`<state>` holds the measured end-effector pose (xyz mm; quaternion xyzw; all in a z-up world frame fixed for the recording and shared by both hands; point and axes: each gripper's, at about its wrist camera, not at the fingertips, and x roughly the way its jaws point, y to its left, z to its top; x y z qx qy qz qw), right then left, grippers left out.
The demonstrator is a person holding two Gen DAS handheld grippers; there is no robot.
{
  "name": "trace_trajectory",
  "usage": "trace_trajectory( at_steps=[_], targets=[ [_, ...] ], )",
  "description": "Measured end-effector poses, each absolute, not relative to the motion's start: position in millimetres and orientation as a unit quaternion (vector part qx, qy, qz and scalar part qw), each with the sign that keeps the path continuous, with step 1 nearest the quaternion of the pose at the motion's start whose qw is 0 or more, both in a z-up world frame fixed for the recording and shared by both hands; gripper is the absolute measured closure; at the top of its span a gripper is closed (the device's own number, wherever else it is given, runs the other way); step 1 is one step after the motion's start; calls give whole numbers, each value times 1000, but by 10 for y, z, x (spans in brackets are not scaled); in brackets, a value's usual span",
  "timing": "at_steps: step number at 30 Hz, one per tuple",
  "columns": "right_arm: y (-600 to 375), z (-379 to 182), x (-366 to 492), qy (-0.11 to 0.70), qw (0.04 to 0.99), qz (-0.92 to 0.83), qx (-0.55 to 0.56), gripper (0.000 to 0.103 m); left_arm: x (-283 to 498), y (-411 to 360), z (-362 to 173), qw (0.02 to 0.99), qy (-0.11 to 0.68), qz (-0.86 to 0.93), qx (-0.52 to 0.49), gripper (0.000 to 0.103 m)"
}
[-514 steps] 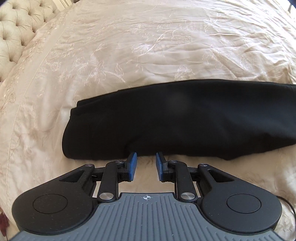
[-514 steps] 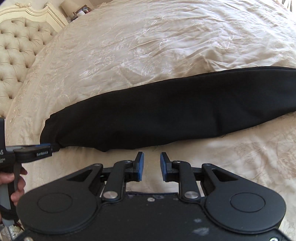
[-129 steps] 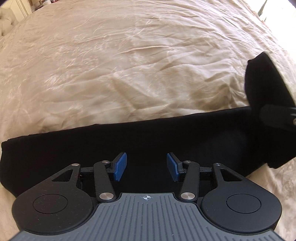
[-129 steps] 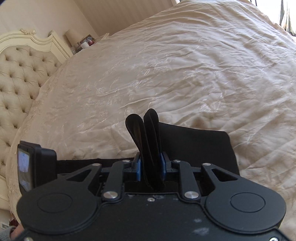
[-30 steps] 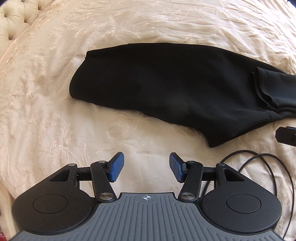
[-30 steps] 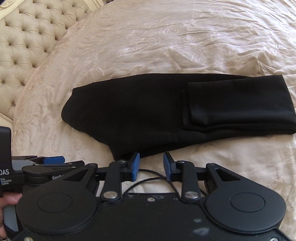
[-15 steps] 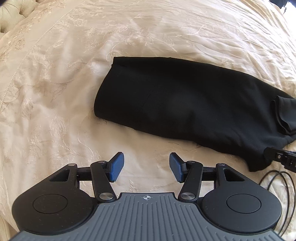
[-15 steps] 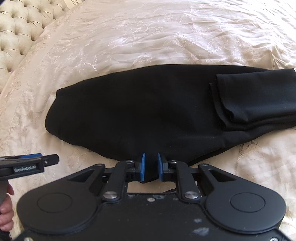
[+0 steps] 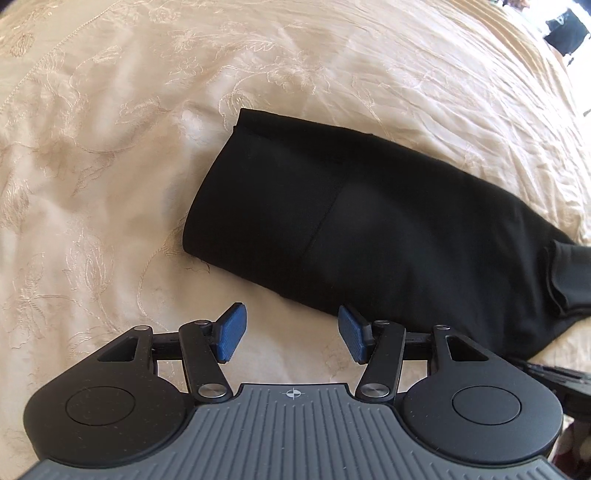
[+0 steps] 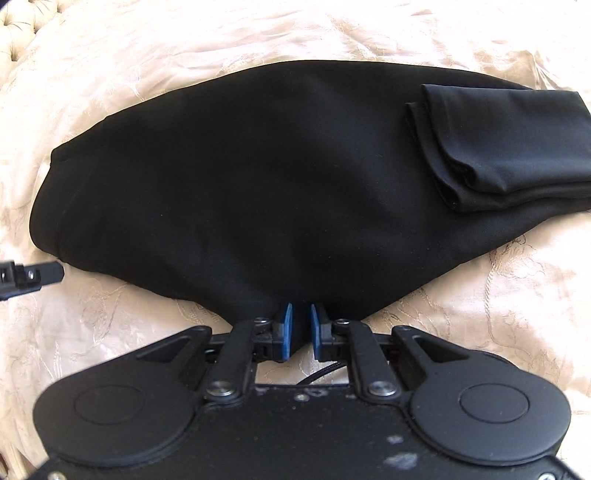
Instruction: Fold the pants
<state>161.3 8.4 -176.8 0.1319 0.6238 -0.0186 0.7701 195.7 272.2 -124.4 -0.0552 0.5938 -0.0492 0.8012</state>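
The black pants (image 9: 369,221) lie flat on the cream bedspread, with the leg ends folded back on top at the right (image 10: 509,147). My left gripper (image 9: 288,325) is open and empty, just short of the near edge of the pants near the waist end (image 9: 229,206). My right gripper (image 10: 298,321) is shut on the near crotch-side edge of the pants (image 10: 258,184). The tip of my left gripper shows at the left edge of the right wrist view (image 10: 33,277).
The embroidered cream bedspread (image 9: 110,147) surrounds the pants on all sides. A tufted headboard (image 10: 14,29) is at the far left. A black cable (image 10: 325,371) runs under my right gripper. Something dark (image 9: 565,26) stands beyond the bed's far right corner.
Both grippers have moved in closer to the pants. My right gripper has closed on the near edge of the pants. My left gripper has stayed open.
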Motion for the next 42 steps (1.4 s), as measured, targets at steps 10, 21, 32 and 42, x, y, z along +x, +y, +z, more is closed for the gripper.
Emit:
trace_trajectory(
  at_steps=[10,21,32,42],
  targets=[
    [280,-1829,1765,638,761,-22,120,90,2145,2926,-1657,778,611,-51,-137,29],
    [297,-1859,1815,645,755,-18,121,90,2381,3041,-1731,790,569,-4,-230,12],
    [229,-1867,1783,640,757,-12,133,90,2400,3121,-1569,784,560,39,-266,67],
    [276,-1873,1734,631,768,10,109,91,2279,2639,-805,851,488,10,-192,84]
  ],
)
